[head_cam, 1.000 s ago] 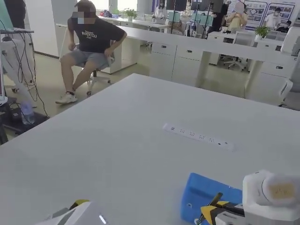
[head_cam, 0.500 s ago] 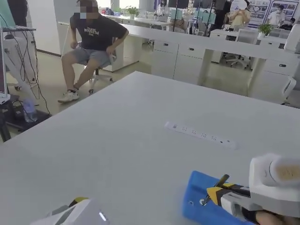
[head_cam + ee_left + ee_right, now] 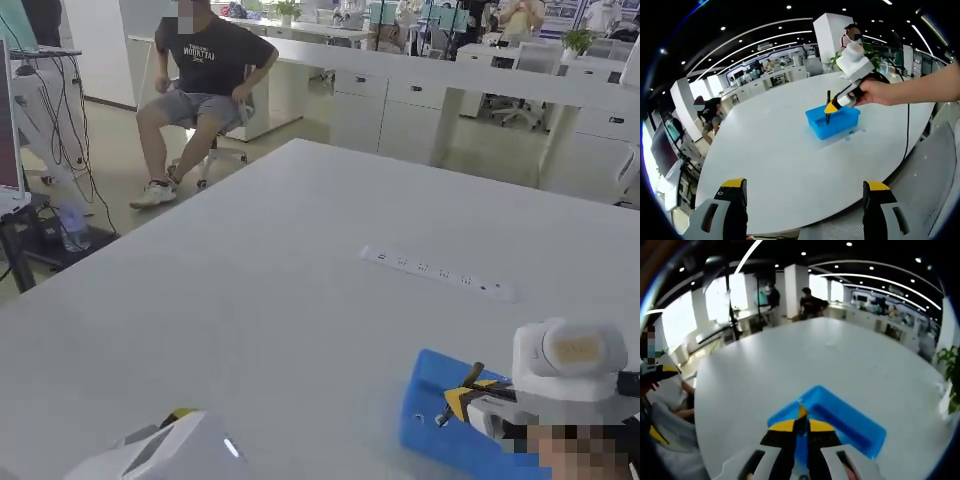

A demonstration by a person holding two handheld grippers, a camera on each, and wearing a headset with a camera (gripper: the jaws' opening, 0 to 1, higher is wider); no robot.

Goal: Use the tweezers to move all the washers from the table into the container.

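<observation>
The right gripper has its jaws pinching the tweezers, tip down over the blue container. The container sits near the tabletop edge. The left gripper has its jaws spread wide. Lots of bare tabletop lies beyond.

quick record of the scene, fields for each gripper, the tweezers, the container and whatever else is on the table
left gripper: open, jaws wide apart, holding nothing
right gripper: shut on the tweezers, above the container
tweezers: tips pointing down into the container
container: blue, open-topped, standing on the table
table: white, also carries a power strip
washers: too small to make out
background: a seated person beyond the table
</observation>
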